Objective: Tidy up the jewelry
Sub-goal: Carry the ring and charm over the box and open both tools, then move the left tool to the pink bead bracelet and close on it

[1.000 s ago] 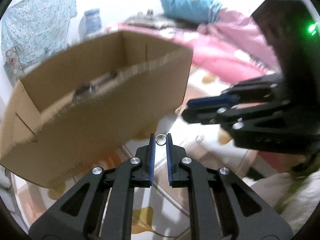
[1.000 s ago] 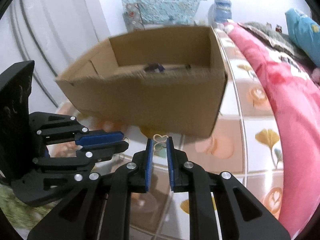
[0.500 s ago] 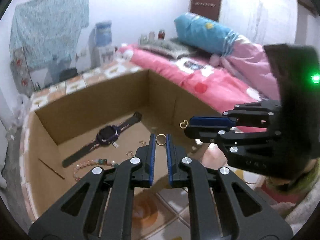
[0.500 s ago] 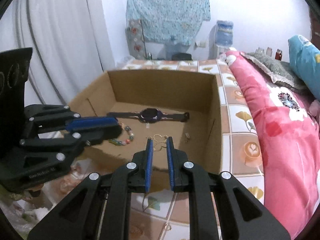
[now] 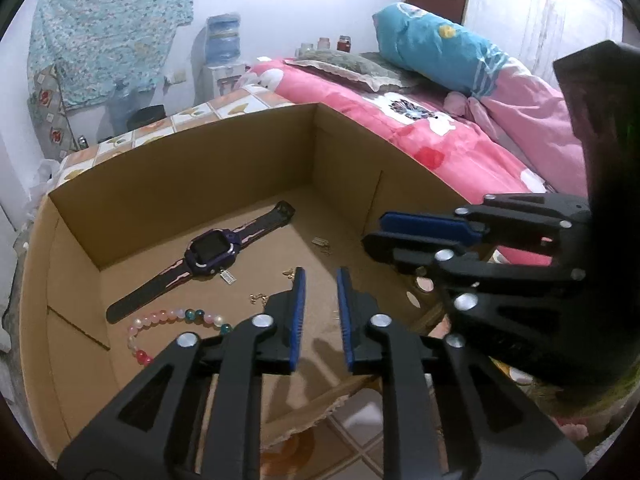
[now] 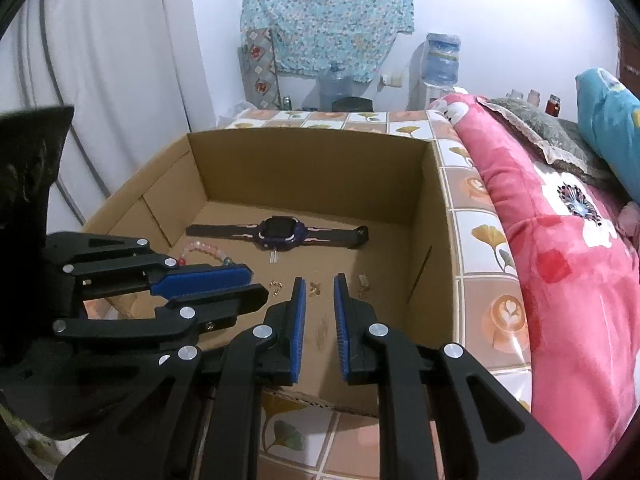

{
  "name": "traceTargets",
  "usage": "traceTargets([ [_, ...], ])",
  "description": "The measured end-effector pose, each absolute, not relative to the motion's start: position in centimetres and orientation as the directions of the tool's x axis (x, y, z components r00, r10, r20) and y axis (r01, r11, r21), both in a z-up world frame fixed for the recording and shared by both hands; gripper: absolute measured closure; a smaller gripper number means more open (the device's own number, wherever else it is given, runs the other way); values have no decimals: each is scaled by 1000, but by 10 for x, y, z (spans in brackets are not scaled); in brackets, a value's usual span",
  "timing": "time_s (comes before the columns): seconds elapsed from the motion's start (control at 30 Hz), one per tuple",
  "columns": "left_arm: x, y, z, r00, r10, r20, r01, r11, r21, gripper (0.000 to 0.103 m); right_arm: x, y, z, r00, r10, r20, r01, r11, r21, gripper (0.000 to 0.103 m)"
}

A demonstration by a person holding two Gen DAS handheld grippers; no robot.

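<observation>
An open cardboard box [image 5: 180, 168] [image 6: 312, 168] holds a purple watch [image 5: 210, 248] [image 6: 280, 232], a pastel bead bracelet [image 5: 172, 316] [image 6: 204, 248] and small gold pieces [image 5: 288, 272] [image 6: 316, 288] on its floor. My left gripper [image 5: 320, 276] [image 6: 256, 282] hovers over the box's near side. Its jaws are opening, and nothing shows between the blue pads. My right gripper [image 6: 318, 280] [image 5: 372, 232] hangs beside it, jaws a narrow gap apart. A gold clover piece shows through that gap and looks to lie on the box floor, touching neither pad.
The box stands on a tiled surface [image 6: 484, 240] beside a bed with a pink quilt [image 5: 440, 140] and a blue pillow [image 5: 436, 56]. A water dispenser [image 6: 440, 64] and a hanging patterned cloth [image 6: 328, 12] are at the far wall. A small silver tag [image 5: 320, 242] lies near the box's right wall.
Both grippers rose from beside the box to above its inside. The ring is gone from the left pads, which stand slightly wider. The gold piece no longer spans the right fingertips.
</observation>
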State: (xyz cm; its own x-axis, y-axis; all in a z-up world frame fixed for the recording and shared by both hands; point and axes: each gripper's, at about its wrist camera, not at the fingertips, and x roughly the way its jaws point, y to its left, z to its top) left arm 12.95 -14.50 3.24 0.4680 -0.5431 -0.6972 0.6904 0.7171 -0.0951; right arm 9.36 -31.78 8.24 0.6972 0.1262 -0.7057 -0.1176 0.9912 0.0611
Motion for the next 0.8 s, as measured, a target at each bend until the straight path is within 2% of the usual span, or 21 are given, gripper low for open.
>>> traceTargets([
  [0.1,130,-143,34,477,-540,-693,686,722,-91,81,90,-325,86,709,118,-696,-89,993,78,86],
  [0.23,127,-133,41,495,-548,-675,675,732,-99,81,77,-339,99,741,121,-661,-57,991,117,84],
  [0.37,119,-116,57,529,-555,-642,658,746,-103,78,61,-352,113,777,119,-619,-34,989,147,74],
  [0.63,87,-54,88,622,-560,-548,611,784,-108,59,27,-358,127,809,95,-581,-5,988,154,66],
  [0.7,77,-36,93,650,-542,-532,588,802,-99,49,19,-359,126,810,94,-579,-2,988,157,62],
  [0.8,61,-9,94,684,-504,-527,555,829,-70,42,9,-360,119,798,102,-594,6,984,177,59],
])
